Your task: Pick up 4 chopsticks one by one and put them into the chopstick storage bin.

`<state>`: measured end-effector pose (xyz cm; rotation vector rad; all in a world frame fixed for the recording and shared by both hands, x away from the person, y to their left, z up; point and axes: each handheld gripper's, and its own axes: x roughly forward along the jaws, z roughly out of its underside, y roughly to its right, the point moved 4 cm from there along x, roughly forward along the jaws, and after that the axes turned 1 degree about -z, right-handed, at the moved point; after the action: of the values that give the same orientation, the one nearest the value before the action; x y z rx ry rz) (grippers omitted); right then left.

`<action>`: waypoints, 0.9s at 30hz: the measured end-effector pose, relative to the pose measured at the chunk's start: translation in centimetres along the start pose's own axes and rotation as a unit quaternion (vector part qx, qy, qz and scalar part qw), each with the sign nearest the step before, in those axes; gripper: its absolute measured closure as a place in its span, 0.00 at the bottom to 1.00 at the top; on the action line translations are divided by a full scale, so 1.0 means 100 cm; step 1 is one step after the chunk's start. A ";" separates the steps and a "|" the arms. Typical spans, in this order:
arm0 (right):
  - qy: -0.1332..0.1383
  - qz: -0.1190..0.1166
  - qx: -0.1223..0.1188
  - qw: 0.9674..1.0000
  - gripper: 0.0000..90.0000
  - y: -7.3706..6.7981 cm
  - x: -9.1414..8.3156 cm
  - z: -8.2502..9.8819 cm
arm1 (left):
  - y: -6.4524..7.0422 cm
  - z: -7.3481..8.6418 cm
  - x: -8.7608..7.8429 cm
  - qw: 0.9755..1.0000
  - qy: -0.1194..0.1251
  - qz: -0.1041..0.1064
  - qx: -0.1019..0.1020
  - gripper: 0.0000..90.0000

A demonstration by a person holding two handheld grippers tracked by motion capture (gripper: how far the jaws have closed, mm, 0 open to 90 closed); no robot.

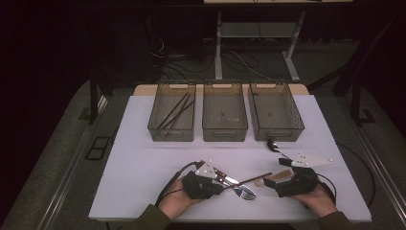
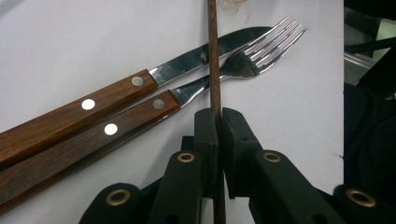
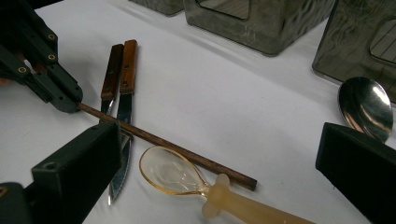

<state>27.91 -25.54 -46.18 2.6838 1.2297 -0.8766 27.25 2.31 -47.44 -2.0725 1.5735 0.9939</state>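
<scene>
— Left gripper view, item one: chopstick (image 2: 214, 56), dark wood, thin, straight, round. Likely light and stiff; smooth finish, so prone to roll or swivel in a pinch. Best taken a little in from one end, square across the shaft, as done now. Lies crossing over the knife (image 2: 93, 100) and the fork (image 2: 140, 121), far end running out toward the amber plastic spoon (image 3: 187, 179).

— Grip status?

— Left gripper (image 2: 218, 114): jaws closed flat on the chopstick, pads pressing both sides, stick running straight through between them. Seen from the right gripper view as well, clamped near one end (image 3: 70, 100), far end resting on the table just beside the amber spoon's bowl.

— Right gripper?

— Right gripper (image 3: 219, 154): jaws standing wide apart, nothing between the pads, touching nothing. Held low over the table near the amber spoon and the chopstick's free end.

— Surroundings, working outward?

— Knife and fork: wooden riveted handles, steel ends, side by side under the stick; risk of being dragged if the stick slides rather than lifts. Metal spoon (image 3: 366, 107) well apart, near the bins. White table (image 1: 143, 163). Three smoked plastic bins at the far edge: left bin (image 1: 173, 115) already holding chopsticks (image 1: 177, 109), likely destination; middle bin (image 1: 225, 115) and right bin (image 1: 275, 112) apparently bare
</scene>
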 end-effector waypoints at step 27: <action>0.002 -0.001 -0.002 1.000 0.00 0.000 -0.001 0.000 | -0.011 0.000 -0.024 0.999 0.032 -0.013 -0.022 0.95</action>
<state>27.89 -25.58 -46.11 2.6833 1.2334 -0.8700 27.98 4.35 -45.85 -2.1693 1.5645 0.9713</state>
